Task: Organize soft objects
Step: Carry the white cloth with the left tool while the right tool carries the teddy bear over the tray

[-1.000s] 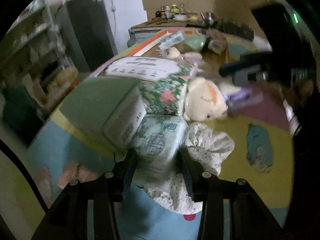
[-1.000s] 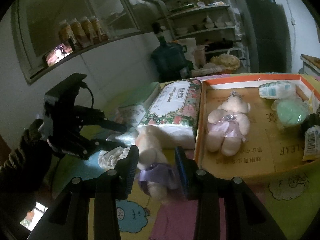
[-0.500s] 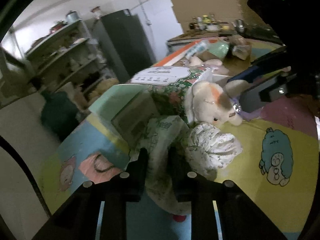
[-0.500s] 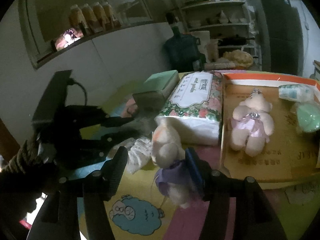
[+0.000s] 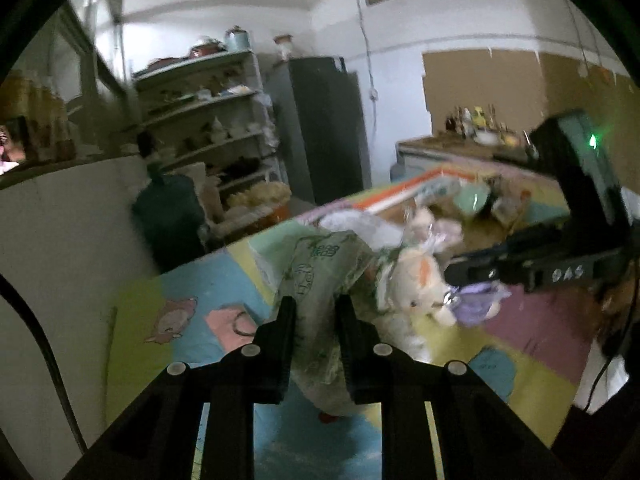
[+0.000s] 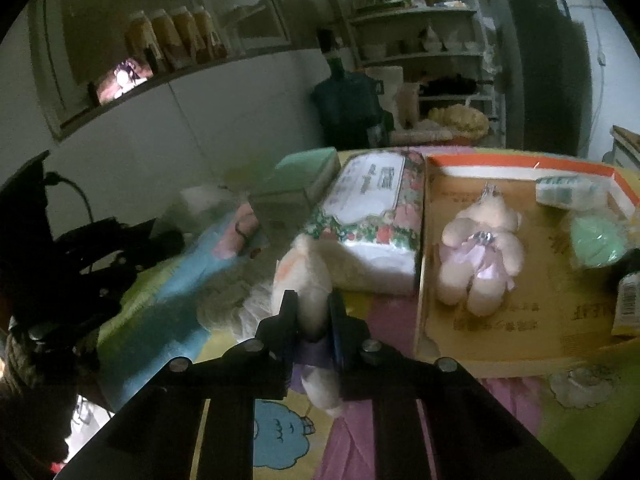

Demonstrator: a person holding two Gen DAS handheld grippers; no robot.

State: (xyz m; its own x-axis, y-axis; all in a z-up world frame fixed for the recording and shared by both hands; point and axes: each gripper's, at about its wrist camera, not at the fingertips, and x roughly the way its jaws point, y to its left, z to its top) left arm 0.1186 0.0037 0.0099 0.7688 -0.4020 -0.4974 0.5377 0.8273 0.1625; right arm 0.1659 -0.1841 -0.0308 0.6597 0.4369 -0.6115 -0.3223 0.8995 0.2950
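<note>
My left gripper is shut on a soft green-and-white printed tissue pack and holds it up off the cartoon play mat. In the right wrist view my right gripper has its jaws closing on a cream plush bear in a purple dress; the pads pinch its body. The same bear shows beside the tissue pack in the left wrist view, with the right gripper reaching in from the right. A second plush bear lies in the cardboard tray.
A floral tissue pack and a green box sit left of the tray. The tray also holds a small tissue pack, a green round item and a bottle. White crumpled material lies by the bear.
My left gripper shut on the tissue pack and lifted it off the mat while turning. My right gripper opened wider around the bear, then closed on it.
</note>
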